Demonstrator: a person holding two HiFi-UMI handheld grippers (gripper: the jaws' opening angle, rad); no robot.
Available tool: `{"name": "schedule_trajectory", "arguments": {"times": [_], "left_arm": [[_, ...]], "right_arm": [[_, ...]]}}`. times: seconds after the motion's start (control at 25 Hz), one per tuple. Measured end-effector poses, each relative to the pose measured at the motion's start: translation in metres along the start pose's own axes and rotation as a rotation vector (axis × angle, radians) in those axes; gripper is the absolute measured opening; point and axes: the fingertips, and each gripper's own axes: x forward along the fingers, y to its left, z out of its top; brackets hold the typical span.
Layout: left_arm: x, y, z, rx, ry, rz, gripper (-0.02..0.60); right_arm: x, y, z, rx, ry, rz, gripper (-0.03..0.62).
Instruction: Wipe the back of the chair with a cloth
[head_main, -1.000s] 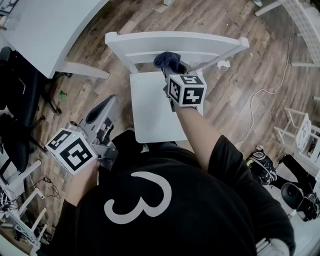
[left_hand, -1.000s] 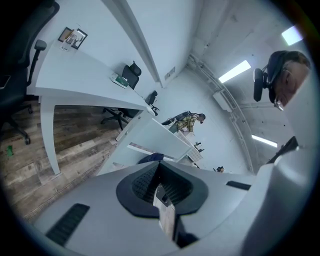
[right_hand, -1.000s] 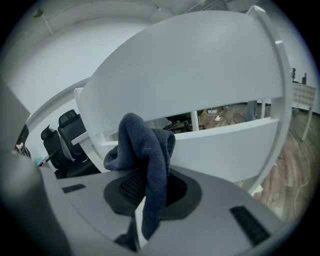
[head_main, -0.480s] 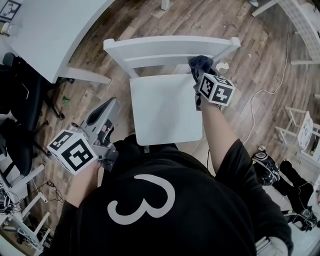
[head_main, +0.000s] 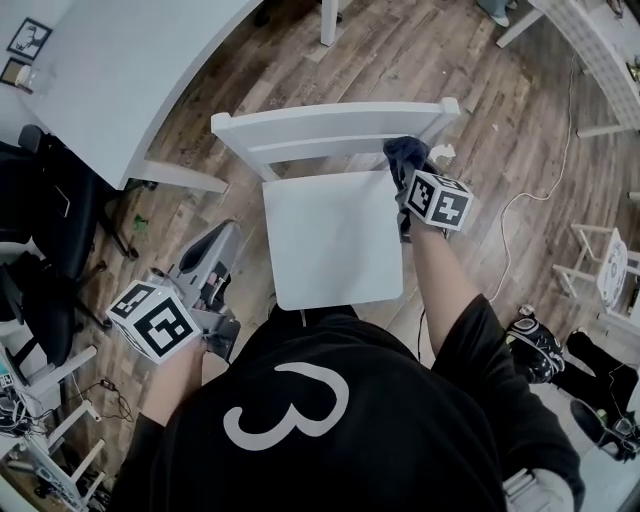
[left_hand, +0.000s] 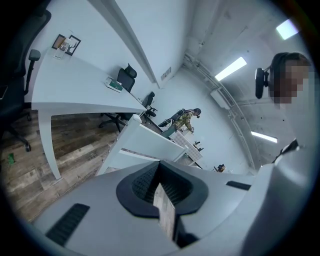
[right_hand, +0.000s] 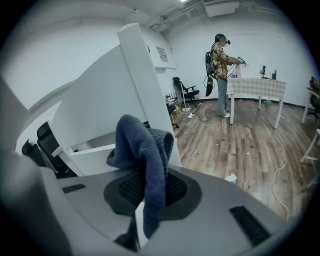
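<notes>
At R end of the chair back (head_main: 320, 128), by the R post, the right gripper (head_main: 412, 180) holds a dark blue cloth (head_main: 403, 152) to the rails. Jaws clenched on the cloth: in right gripper view it bunches above them, with a tail hanging down between. Chair is white; its seat (head_main: 335, 240) faces the person; it stands on a wood floor (head_main: 500, 110).

The left gripper (left_hand: 163, 212) hangs low at person's L side, off the seat's L edge and apart from the chair. Its jaws are pressed together w/ nothing between.

A white desk (head_main: 120, 70) stands off the chair's L-rear corner, w/ two small framed items (head_main: 25, 45) at its far edge, content not legible.

Writing: white "3" (head_main: 285, 405) on person's black shirt. The wall notice (right_hand: 161, 54) in right gripper view is too small to read. A cable (head_main: 540, 175) lies on the floor R of the chair.
</notes>
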Motion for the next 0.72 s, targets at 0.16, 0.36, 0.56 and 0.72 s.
{"name": "schedule_trajectory", "arguments": {"times": [0.16, 0.36, 0.56, 0.72], "left_arm": [[0.004, -0.007, 0.002, 0.012, -0.006, -0.032, 0.014], [0.002, -0.034, 0.006, 0.05, -0.006, -0.105, 0.014], [-0.029, -0.067, 0.002, 0.146, -0.016, -0.183, 0.012], [-0.071, -0.097, -0.008, 0.223, -0.019, -0.25, 0.014]], "right_arm": [[-0.031, 0.044, 0.003, 0.031, 0.0, 0.187, 0.051], [-0.113, 0.113, 0.028, 0.018, -0.059, 0.412, 0.051], [-0.195, 0.177, 0.034, 0.088, -0.105, 0.607, 0.051], [-0.257, 0.232, 0.032, 0.057, -0.171, 0.69, 0.051]]}}
